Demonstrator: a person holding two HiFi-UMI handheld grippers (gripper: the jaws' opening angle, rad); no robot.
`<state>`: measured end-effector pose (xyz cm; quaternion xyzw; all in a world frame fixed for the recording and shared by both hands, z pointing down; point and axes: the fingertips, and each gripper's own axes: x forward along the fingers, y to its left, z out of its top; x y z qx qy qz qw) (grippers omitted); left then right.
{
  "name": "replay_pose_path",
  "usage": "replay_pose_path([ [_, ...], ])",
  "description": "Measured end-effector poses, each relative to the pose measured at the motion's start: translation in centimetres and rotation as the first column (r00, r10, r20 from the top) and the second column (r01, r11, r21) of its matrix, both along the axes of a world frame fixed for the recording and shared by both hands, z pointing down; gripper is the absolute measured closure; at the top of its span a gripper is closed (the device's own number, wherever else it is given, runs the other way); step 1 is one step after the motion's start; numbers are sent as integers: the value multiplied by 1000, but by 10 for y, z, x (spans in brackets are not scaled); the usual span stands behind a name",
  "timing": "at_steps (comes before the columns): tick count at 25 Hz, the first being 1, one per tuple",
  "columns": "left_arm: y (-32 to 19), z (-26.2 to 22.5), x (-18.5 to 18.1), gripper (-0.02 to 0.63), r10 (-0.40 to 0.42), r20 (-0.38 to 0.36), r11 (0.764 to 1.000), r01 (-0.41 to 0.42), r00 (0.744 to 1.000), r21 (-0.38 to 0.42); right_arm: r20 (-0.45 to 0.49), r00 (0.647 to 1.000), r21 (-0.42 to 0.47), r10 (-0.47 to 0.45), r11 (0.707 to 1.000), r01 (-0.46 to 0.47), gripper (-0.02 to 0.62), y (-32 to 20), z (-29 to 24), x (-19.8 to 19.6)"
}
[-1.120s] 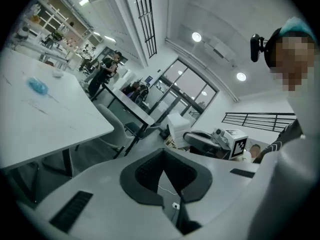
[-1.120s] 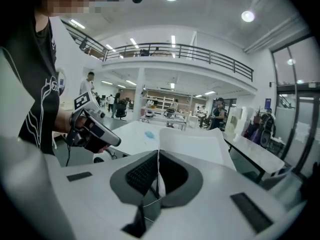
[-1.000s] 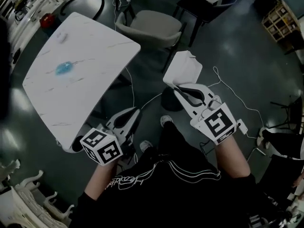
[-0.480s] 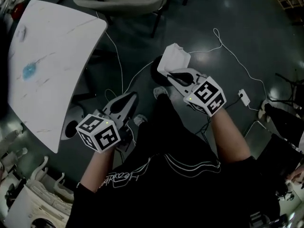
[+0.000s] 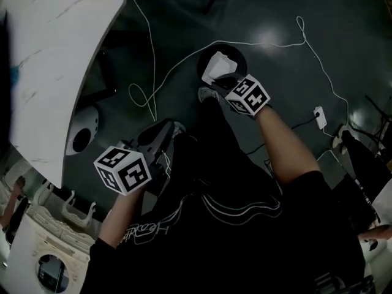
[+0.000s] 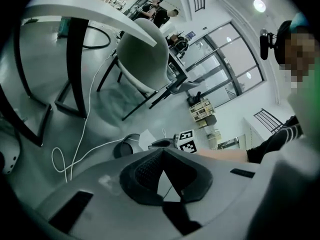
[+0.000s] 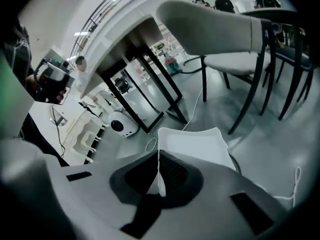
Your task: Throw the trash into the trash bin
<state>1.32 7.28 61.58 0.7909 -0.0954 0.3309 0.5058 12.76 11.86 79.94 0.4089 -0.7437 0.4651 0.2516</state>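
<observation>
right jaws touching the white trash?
Touching. The right gripper view shows the right gripper shut on the near edge of the white trash.

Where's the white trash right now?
Head view, upper centre: the white trash is clamped in the right hand-held gripper, over the mouth of the dark round bin on the floor.

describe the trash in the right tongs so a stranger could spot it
Right of the white table, on the dark floor, stands a round black bin. Over its mouth is the trash, pinched in the right tongs: a flat white tray with a raised rim, unlike the thin white cable.
</observation>
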Motion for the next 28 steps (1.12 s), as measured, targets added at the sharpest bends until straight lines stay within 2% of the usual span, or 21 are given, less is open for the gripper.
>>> replay_pose_path([
  [2, -3, 11, -2, 600, -6, 18, 1000, 6, 1000, -5, 18, 999, -89, 44, 995, -42, 561, 7, 35, 4],
  [4, -7, 18, -3, 600, -18, 26, 1000, 18, 1000, -15, 48, 991, -167, 124, 979, -115, 561, 12, 60, 7],
  [6, -10, 21, -4, 600, -27, 28, 999, 27, 999, -21, 74, 978, -195, 194, 965, -177, 561, 11, 70, 9],
  [8, -8, 24, -4, 600, -30, 33, 999, 31, 999, -27, 85, 972, -203, 221, 959, -200, 561, 10, 74, 10],
  [12, -3, 36, -3, 600, -33, 68, 999, 35, 997, -28, 51, 973, -219, 225, 953, -209, 555, 15, 82, 20],
  [16, 6, 35, 7, 600, -8, 58, 999, 10, 998, -37, 48, 965, -255, 257, 937, -237, 438, 25, 86, 30],
  [21, 12, 25, 17, 600, 13, 42, 999, -11, 999, -35, 46, 963, -267, 267, 932, -245, 344, 38, 80, 34],
  [24, 11, 18, 21, 600, 8, 33, 1000, -7, 999, -22, 50, 957, -265, 287, 927, -265, 327, 40, 75, 36],
  [26, 10, 15, 23, 600, 1, 32, 1000, -1, 999, -11, -21, 971, -276, 238, 932, -234, 325, 44, 79, 41],
  [28, 10, 14, 23, 600, -6, 33, 1000, 6, 999, -2, -116, 982, -260, 148, 950, -174, 324, 47, 83, 47],
])
